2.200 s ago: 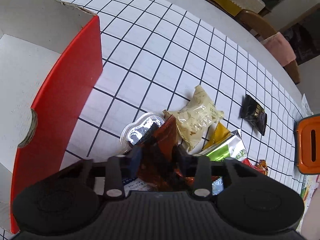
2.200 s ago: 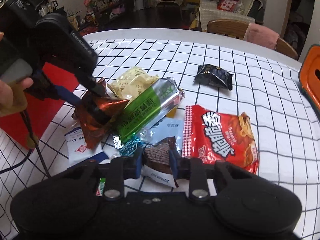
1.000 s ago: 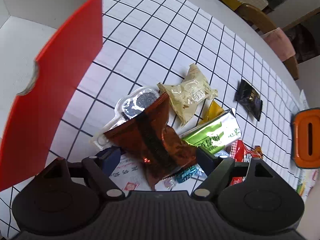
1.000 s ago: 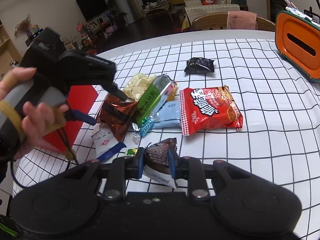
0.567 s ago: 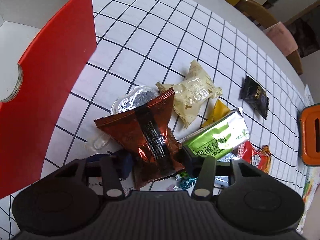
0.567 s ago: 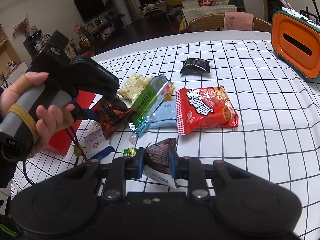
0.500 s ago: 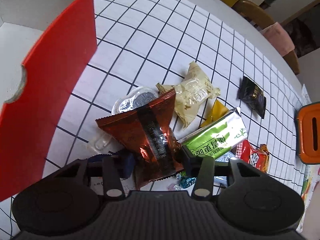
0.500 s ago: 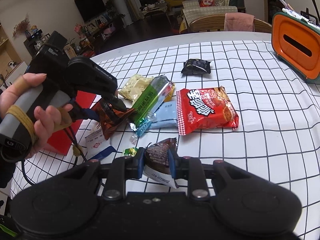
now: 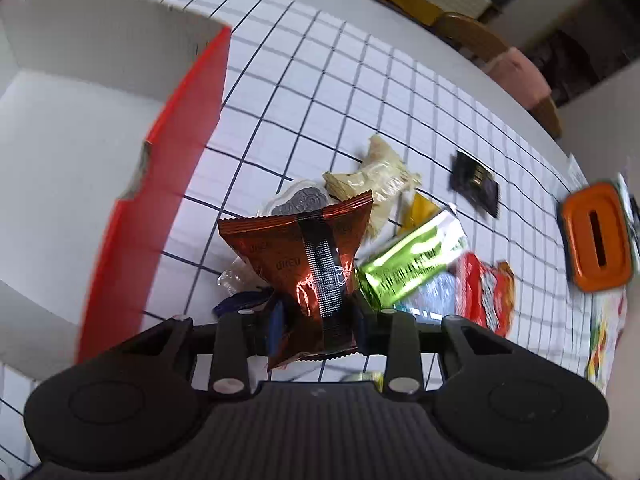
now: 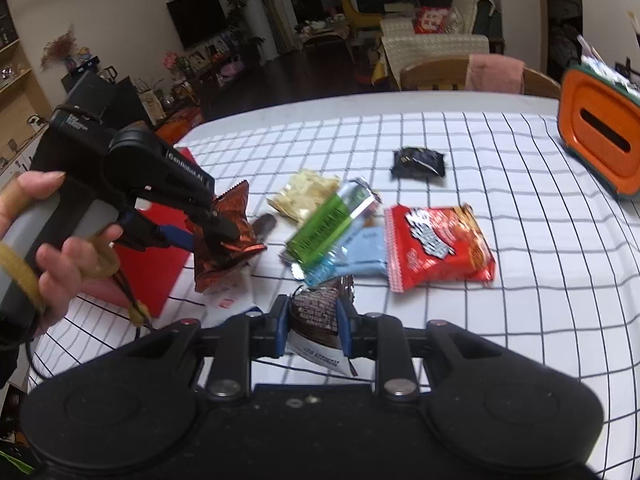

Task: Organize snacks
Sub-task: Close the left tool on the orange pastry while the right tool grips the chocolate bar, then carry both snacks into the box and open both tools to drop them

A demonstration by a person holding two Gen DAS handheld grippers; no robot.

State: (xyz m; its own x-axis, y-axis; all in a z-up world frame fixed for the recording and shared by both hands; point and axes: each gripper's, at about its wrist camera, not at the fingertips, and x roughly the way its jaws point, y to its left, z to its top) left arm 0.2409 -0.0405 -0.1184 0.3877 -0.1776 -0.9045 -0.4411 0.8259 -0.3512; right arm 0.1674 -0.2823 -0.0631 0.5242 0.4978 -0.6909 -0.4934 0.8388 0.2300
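My left gripper (image 9: 316, 316) is shut on a copper-brown foil snack packet (image 9: 308, 252) and holds it above the pile; it also shows in the right wrist view (image 10: 224, 236). My right gripper (image 10: 314, 330) is shut on a dark brown wrapped snack (image 10: 318, 314), lifted over the table. On the checked tablecloth lie a green foil pack (image 10: 326, 226), a red bag (image 10: 434, 246), a pale yellow packet (image 10: 304, 194), a light blue packet (image 10: 360, 258) and a black packet (image 10: 418, 162). The red box with a white inside (image 9: 80, 152) stands to the left.
An orange container with a slot (image 10: 600, 148) stands at the table's right edge. Wooden chairs (image 10: 476, 74) stand behind the far edge. A clear blister pack (image 9: 298, 202) and a small white-blue sachet (image 10: 228, 300) lie near the box.
My left gripper opened over the copper packet, then closed on it again and lifted it, now nearer the red box. My right gripper kept its dark snack and rose slightly.
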